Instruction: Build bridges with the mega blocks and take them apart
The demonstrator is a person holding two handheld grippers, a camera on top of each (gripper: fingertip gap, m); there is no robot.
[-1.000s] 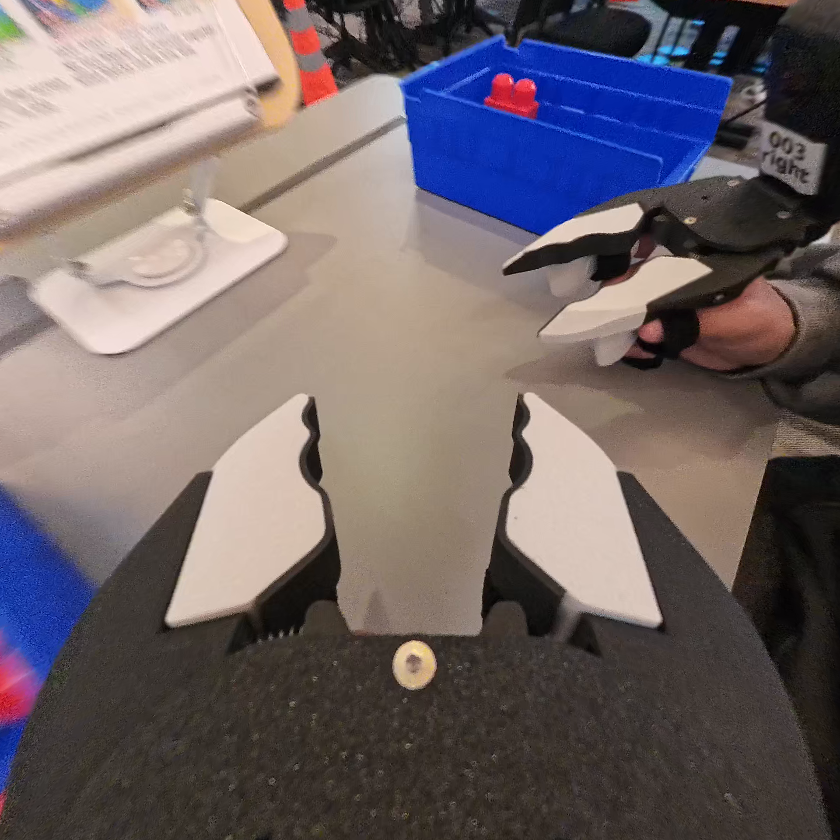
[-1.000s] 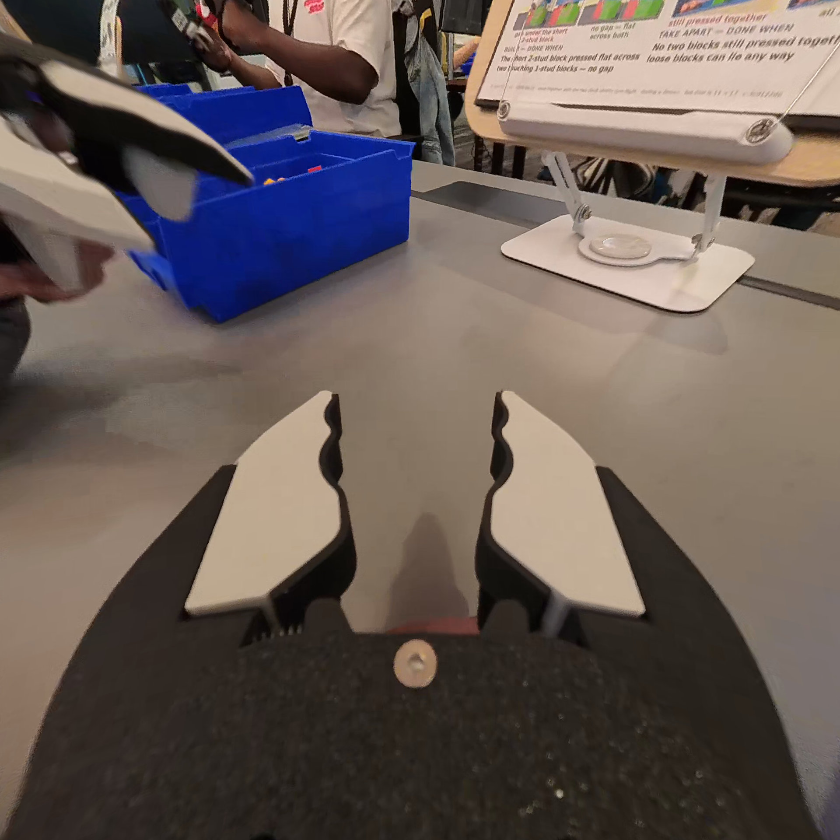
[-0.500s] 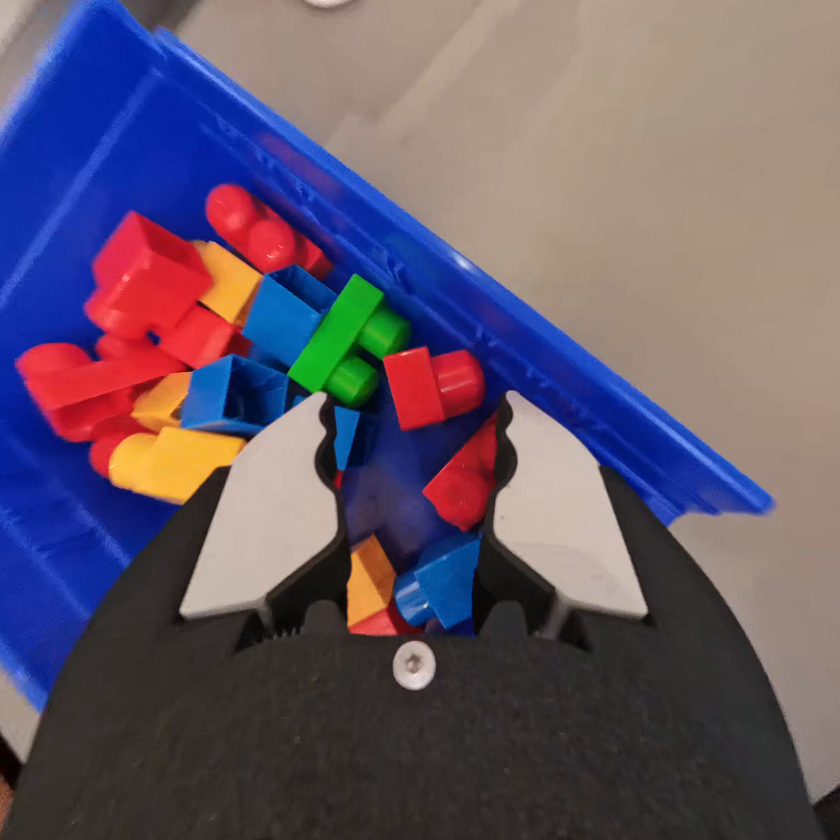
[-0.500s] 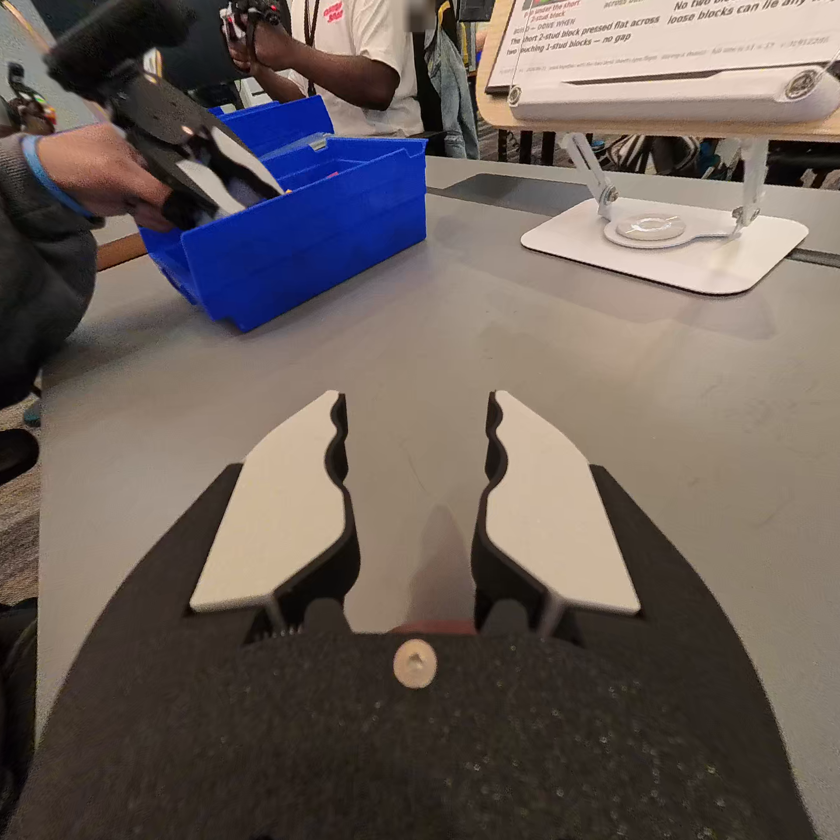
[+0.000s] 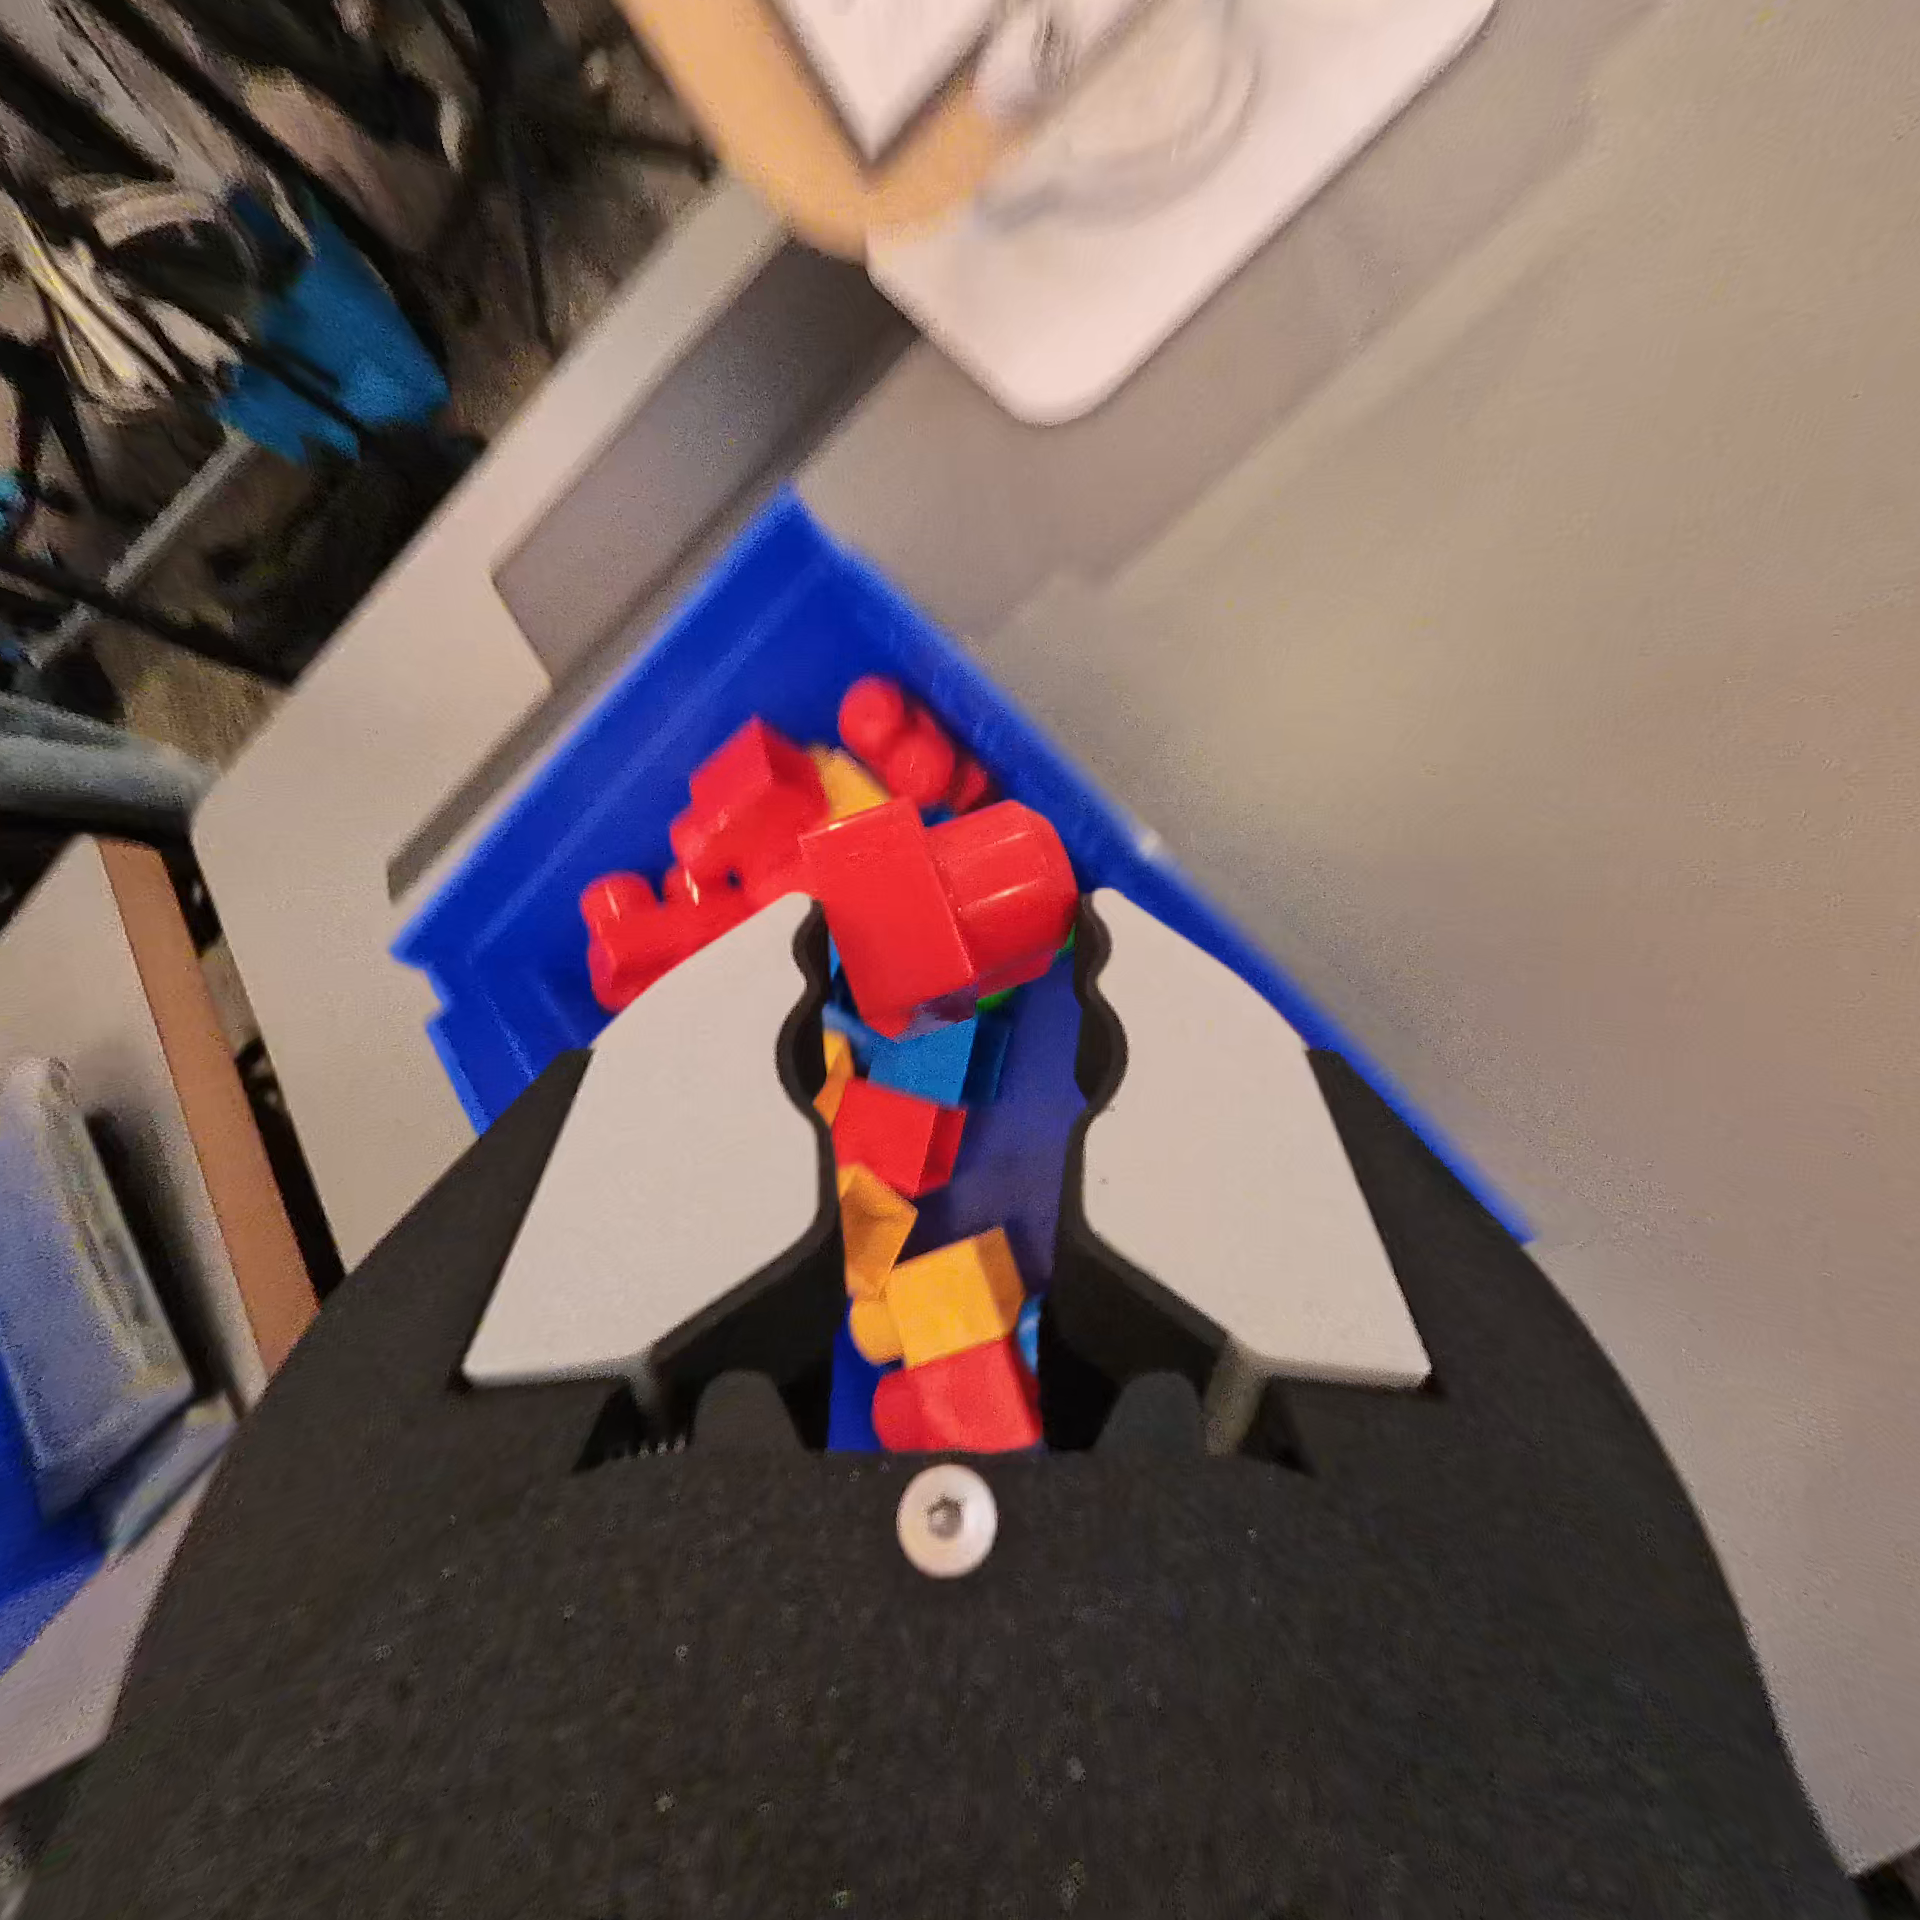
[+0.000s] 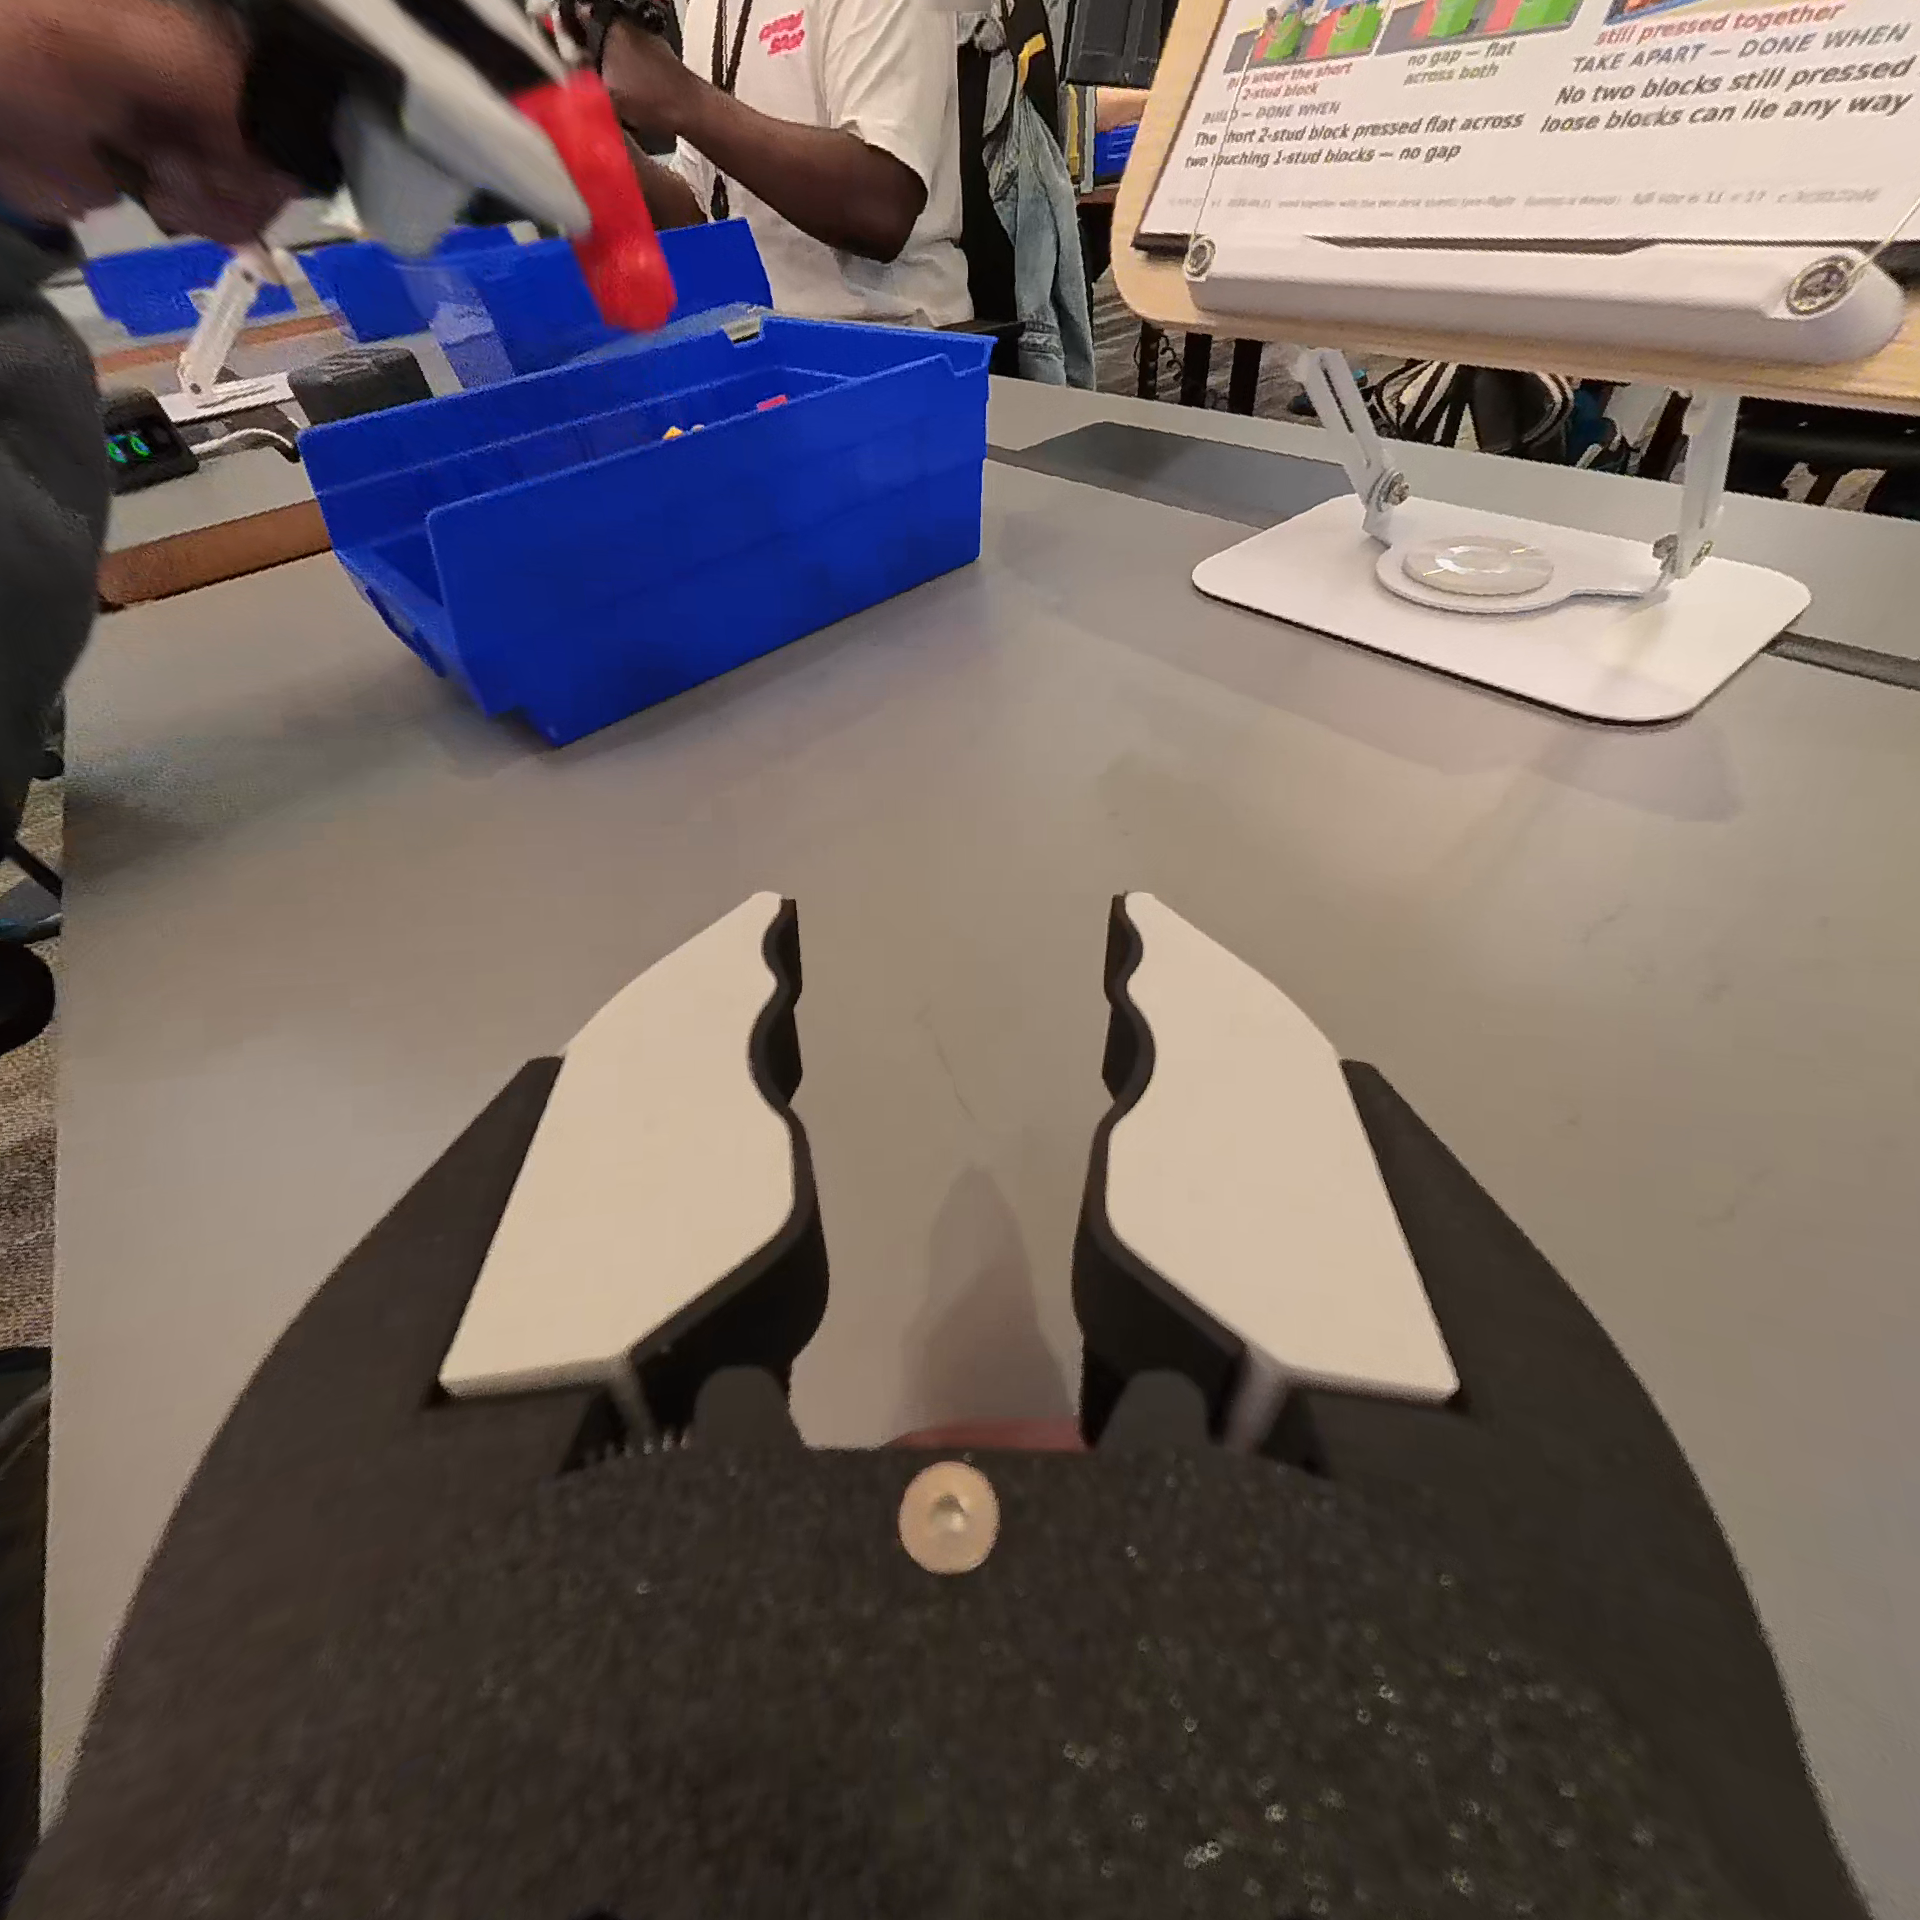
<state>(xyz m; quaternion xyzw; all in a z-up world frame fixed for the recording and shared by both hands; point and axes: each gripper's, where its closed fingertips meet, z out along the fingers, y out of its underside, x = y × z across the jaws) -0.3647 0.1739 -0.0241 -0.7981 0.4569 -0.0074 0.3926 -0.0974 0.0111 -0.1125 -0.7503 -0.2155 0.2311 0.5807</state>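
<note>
red block (image 5: pixel 925 914) clamped in left gripper (image 5: pixel 948 914) above blue bin (image 5: pixel 665 717); right gripper (image 6: pixel 951 914) fingers apart, empty, near bin.

The left view is motion-blurred: the stand (image 5: pixel 1049 343) and background clutter smear. Gripper fingers (image 5: pixel 665 1164) hide much of the bin (image 5: pixel 644 727) and its blocks (image 5: pixel 935 1309). In the right view, the bin's wall hides most blocks; the sheet (image 6: pixel 1538 114) is cut off.

Our left gripper (image 5: pixel 948 914) and right gripper (image 6: pixel 951 914) alike — black grainy bodies, pale grey wedge fingers (image 6: pixel 665 1164) with wavy black inner pads, one silver screw (image 6: pixel 948 1515) each — our dark grey sleeve (image 6: pixel 42 499).
</note>
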